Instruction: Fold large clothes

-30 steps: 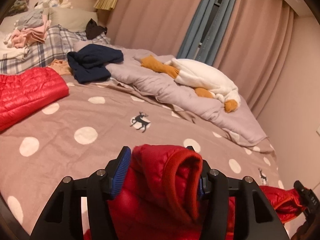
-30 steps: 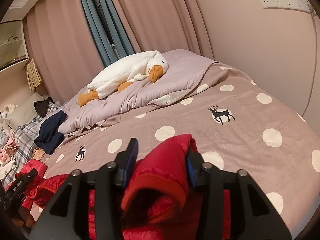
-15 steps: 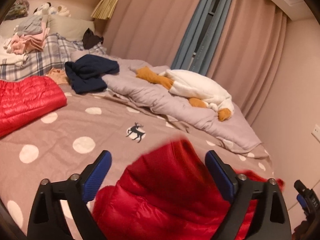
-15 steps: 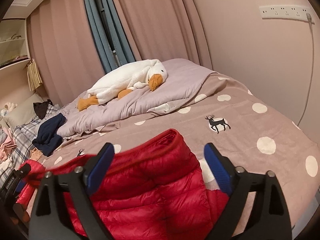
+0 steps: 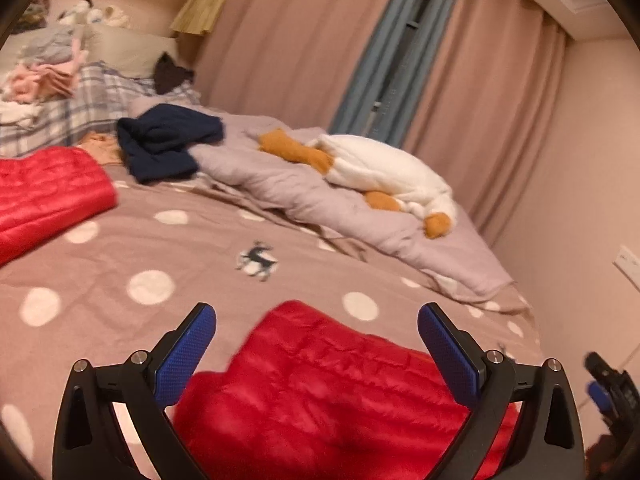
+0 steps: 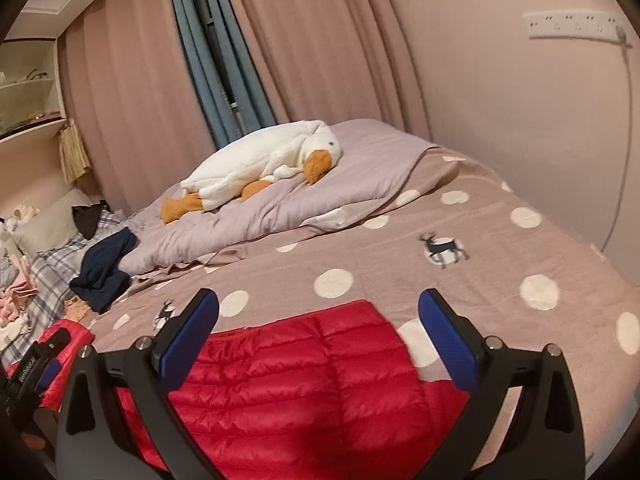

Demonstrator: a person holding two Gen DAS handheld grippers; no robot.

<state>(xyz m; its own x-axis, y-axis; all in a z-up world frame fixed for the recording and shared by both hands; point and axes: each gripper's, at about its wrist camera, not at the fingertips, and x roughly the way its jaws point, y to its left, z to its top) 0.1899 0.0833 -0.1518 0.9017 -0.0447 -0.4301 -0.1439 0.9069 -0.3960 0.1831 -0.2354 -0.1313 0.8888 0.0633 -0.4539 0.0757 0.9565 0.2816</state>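
Warm, dim indoor light tints both views pinkish-orange; its source is out of frame. Shadows are soft. The left view is smeared by motion blur — the deer print point(image 5: 258, 264) reads fuzzy — while the right is sharper. Fisheye bending curves the curtains point(image 6: 320, 40), with black vignette corners.

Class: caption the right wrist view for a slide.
Open right gripper above red jacket on bed.

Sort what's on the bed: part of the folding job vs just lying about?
Job: red jacket between the open right gripper fingers; left gripper, open too.
Lying about: plush goose, navy garment, second red jacket, pink clothes, duvet.
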